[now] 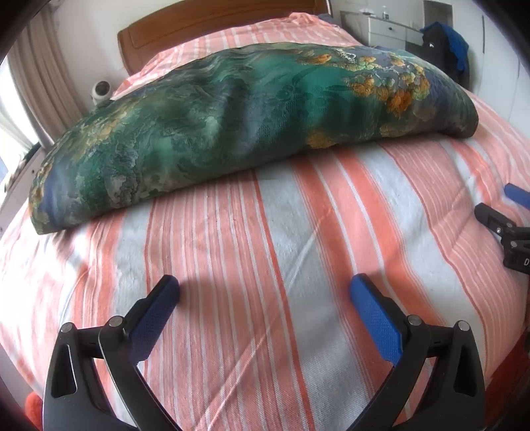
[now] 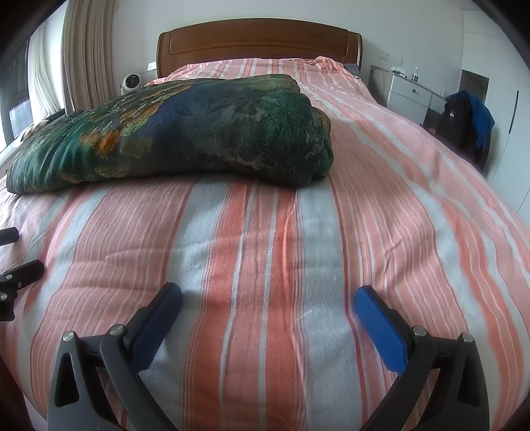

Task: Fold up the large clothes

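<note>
Left wrist view, read left to right: a beige curtain [image 1: 49,83] hangs in the upper left of the frame, with a small white round device [image 1: 101,91] just beside the bed's wooden headboard [image 1: 198,23]. A large folded green cloth [image 1: 215,122] with a peacock and orange flower print lies as a thick bundle across the middle of the frame, resting on the striped orange-and-white bedspread [image 1: 265,248]. At lower centre the left gripper [image 1: 265,288] hovers over bare bedspread, near the cloth but apart from it; its jaws stand wide apart with nothing between them. At the right edge, part of the right gripper [image 1: 506,228] enters the frame just above the bedspread. In the upper right stand a white cabinet [image 1: 391,30] and dark and blue clothing [image 1: 447,49] draped over something beside the bed.

Right wrist view, read left to right: at the left edge, black parts of the left gripper [image 2: 16,275] show. The curtain [image 2: 86,56] fills the upper left, and the white device [image 2: 131,83] sits beside the headboard [image 2: 258,43]. The green cloth [image 2: 185,132] occupies the upper left and centre, its rounded folded end pointing right. At lower centre the right gripper [image 2: 268,295] hangs over the bedspread [image 2: 397,199], short of the cloth, jaws spread wide and holding nothing. The cabinet [image 2: 407,96] and the draped clothing [image 2: 470,122] lie at the right.
</note>
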Available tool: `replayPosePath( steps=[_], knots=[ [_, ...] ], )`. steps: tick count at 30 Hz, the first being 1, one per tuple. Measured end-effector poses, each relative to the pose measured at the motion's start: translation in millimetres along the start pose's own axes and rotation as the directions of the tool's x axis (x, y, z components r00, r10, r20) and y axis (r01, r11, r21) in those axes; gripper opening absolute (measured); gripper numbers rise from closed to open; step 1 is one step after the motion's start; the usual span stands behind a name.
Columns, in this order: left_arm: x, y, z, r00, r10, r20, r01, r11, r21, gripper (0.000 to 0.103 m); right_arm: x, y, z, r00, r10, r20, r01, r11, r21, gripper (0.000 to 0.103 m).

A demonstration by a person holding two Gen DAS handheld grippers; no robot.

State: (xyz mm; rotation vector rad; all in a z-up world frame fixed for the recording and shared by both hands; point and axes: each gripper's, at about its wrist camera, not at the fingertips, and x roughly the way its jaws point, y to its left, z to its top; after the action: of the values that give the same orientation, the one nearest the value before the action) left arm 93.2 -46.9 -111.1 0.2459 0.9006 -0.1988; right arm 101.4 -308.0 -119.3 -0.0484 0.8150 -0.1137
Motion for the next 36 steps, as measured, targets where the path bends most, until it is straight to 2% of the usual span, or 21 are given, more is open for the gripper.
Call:
replayPosePath(
  steps=[13,17,19,22,24,25,26,28,29,30,31,32,33,34,35,36],
  knots=[
    [-2,2,-1,1.000,-0.010,0.008,0.010,1.000,-0.004,0.102,1,1,2,1.000,-0.003,-0.006,0.003,1.000,-0.001,0.102],
    [-14,10,-2,0.997,-0.072,0.030,0.073,0.997,-0.040,0.102,1,1,1,1.000,0.000,-0.006,0.000,1.000,0.000,0.102],
    [-31,12,8,0.990,-0.107,0.091,0.111,0.993,-0.036,0.102,1,-1,1,1.000,0.008,-0.006,-0.008,1.000,0.005,0.102],
    [-63,12,39,0.964,-0.118,0.240,0.119,0.993,0.008,0.102,-4,-10,5,0.999,0.044,-0.024,-0.043,0.999,0.032,0.102],
    [-70,9,68,0.945,-0.135,0.298,0.123,0.991,0.058,0.102,-14,-21,15,0.994,0.111,0.005,-0.111,0.988,0.107,0.102],
    [-68,7,78,0.942,-0.130,0.310,0.116,0.991,0.065,0.102,-18,-28,21,0.987,0.157,0.037,-0.161,0.975,0.156,0.102],
    [-60,6,93,0.940,-0.123,0.318,0.109,0.992,0.061,0.102,-22,-39,32,0.972,0.220,0.085,-0.234,0.945,0.229,0.102],
    [-34,7,113,0.954,-0.134,0.269,0.128,0.991,0.041,0.102,-18,-56,48,0.947,0.292,0.136,-0.321,0.885,0.336,0.102],
    [-14,3,120,0.965,-0.159,0.208,0.154,0.987,0.036,0.102,-8,-70,60,0.929,0.338,0.154,-0.371,0.826,0.425,0.102],
    [11,-5,124,0.972,-0.210,0.110,0.206,0.977,0.051,0.102,2,-79,66,0.916,0.366,0.162,-0.397,0.779,0.485,0.102],
    [32,-16,124,0.972,-0.233,0.015,0.231,0.969,0.087,0.103,14,-86,72,0.906,0.390,0.163,-0.412,0.730,0.545,0.102],
    [44,-32,118,0.987,-0.158,-0.010,0.157,0.969,0.189,0.103,33,-94,78,0.896,0.414,0.159,-0.418,0.671,0.612,0.102],
    [43,-42,112,0.994,-0.112,0.011,0.105,0.958,0.266,0.103,48,-96,81,0.884,0.444,0.146,-0.425,0.634,0.646,0.102],
    [39,-48,107,0.996,-0.081,0.031,0.067,0.944,0.322,0.102,65,-95,84,0.874,0.471,0.120,-0.419,0.606,0.676,0.100],
    [31,-48,105,0.995,-0.089,0.036,0.072,0.938,0.339,0.102,72,-94,87,0.872,0.475,0.113,-0.416,0.600,0.684,0.094],
    [21,-40,105,0.991,-0.135,0.024,0.121,0.941,0.317,0.101,74,-92,91,0.874,0.470,0.124,-0.421,0.603,0.678,0.089]
  ],
)
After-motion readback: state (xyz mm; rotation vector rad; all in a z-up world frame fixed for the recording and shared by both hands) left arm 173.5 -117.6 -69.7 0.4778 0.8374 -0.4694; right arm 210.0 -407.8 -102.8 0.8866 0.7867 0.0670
